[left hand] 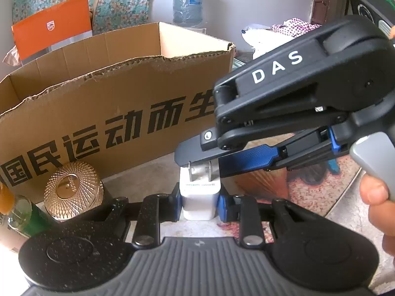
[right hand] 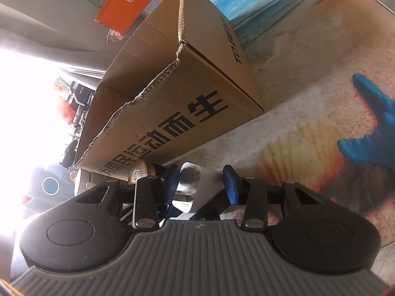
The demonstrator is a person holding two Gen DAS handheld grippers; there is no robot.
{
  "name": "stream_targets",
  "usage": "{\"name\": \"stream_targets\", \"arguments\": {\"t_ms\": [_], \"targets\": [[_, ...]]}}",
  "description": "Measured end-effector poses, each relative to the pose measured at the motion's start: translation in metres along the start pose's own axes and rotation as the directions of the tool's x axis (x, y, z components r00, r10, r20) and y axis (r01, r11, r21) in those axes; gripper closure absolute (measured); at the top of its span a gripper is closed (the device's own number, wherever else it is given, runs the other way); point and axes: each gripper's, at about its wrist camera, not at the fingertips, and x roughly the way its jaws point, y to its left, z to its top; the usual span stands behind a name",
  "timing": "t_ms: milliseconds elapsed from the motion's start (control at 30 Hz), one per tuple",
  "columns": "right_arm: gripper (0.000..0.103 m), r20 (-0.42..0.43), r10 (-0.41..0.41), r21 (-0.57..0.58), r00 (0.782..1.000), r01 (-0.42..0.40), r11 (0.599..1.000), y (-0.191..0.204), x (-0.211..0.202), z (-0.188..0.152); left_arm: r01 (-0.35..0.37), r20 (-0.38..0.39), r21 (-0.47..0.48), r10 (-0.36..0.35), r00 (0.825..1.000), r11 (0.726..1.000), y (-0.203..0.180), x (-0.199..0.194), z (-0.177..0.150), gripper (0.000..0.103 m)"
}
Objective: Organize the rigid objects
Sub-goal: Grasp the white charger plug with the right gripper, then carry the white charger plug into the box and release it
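Chargers: one [left hand: 199,197]; cardboard boxes: one [left hand: 98,98].

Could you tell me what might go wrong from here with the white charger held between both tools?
The left tool clamps the white charger while the right tool sits over its metal prongs; pulling apart could bend them or twist the charger loose. If dropped, it may knock the gold lidded jar beside the cardboard box.
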Motion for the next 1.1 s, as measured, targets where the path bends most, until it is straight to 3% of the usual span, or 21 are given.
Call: {"name": "stream_targets", "arguments": {"t_ms": [500, 1100], "targets": [[0.065, 0.020, 0.018, -0.032, 1.000, -0.017, 0.999, 0.010, -0.012, -0.001, -0.015, 0.027, -0.001, 0.015, 1.000, 1.000, 0.004, -0.022, -0.001, 0.075], [0.064, 0.079, 0.072, -0.152, 0.994, -0.060, 0.987, 0.056, -0.048, -0.012, -0.065, 0.140, -0.020, 0.067, 0.988, 0.998, 0.004, -0.082, -0.004, 0.075]]}}
